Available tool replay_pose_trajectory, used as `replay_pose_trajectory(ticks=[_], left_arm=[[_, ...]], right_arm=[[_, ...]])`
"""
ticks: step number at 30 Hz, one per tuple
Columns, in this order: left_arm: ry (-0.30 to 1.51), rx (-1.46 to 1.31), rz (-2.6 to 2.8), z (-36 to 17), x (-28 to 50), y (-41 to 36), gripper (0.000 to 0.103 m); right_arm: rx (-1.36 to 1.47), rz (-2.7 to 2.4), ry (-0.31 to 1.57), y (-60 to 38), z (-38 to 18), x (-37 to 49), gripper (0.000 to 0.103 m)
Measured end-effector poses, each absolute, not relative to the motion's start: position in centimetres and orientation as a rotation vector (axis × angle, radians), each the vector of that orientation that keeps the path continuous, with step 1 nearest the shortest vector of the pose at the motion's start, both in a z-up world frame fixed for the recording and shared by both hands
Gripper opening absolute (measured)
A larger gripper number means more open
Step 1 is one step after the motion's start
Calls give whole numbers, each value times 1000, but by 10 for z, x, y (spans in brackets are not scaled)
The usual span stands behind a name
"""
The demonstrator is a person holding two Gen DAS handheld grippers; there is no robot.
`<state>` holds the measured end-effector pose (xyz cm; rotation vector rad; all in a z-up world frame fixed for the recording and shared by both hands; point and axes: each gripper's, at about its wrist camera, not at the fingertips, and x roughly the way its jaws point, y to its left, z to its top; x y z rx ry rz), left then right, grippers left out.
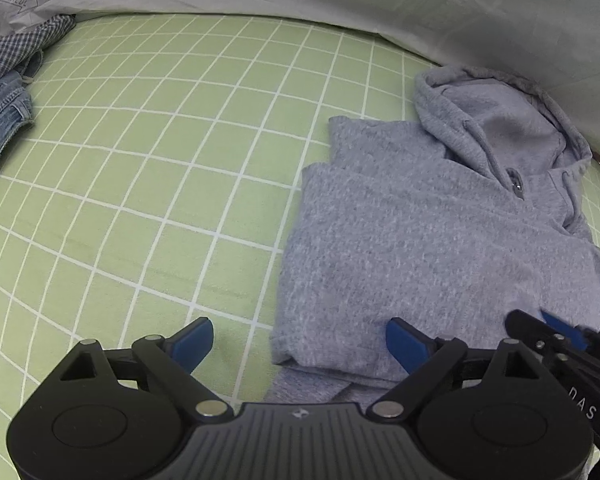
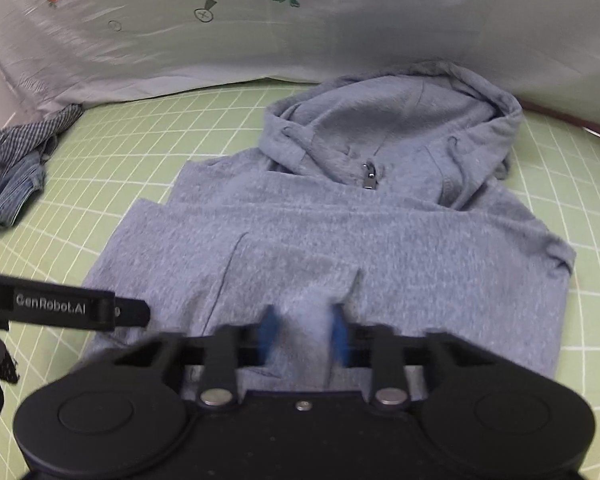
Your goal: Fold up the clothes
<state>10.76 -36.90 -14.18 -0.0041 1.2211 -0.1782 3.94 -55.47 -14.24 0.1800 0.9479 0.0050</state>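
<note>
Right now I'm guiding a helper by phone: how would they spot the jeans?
On the green checked sheet, look to the far left edge, away from the grey hoodie. The jeans lie crumpled beside a checked shirt; they alone are faded blue denim.

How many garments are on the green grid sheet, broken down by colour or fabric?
Grey hoodie: 1
Blue denim garment: 1
Blue-and-white checked garment: 1
Total: 3 garments on the green grid sheet. The denim and checked pieces are piled together at the far left, so any further item hidden under them cannot be ruled out.
</note>
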Motion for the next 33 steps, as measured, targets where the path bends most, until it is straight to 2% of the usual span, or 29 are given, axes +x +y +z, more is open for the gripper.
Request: replay_pose_trajectory(ticks=[13, 24, 30, 33], left_arm=[[1124, 64, -221, -109, 96, -387, 93], [1206, 128, -239, -141, 101, -403, 93], [1258, 121, -232, -158, 106, -401, 103], [1282, 96, -219, -162, 108, -399, 103]], right_arm=[[394, -91, 848, -617, -103, -9, 6], [439, -278, 940, -669, -139, -18, 11], [337, -275, 987, -659, -152, -8, 16], [316, -276, 989, -659, -148, -5, 19]])
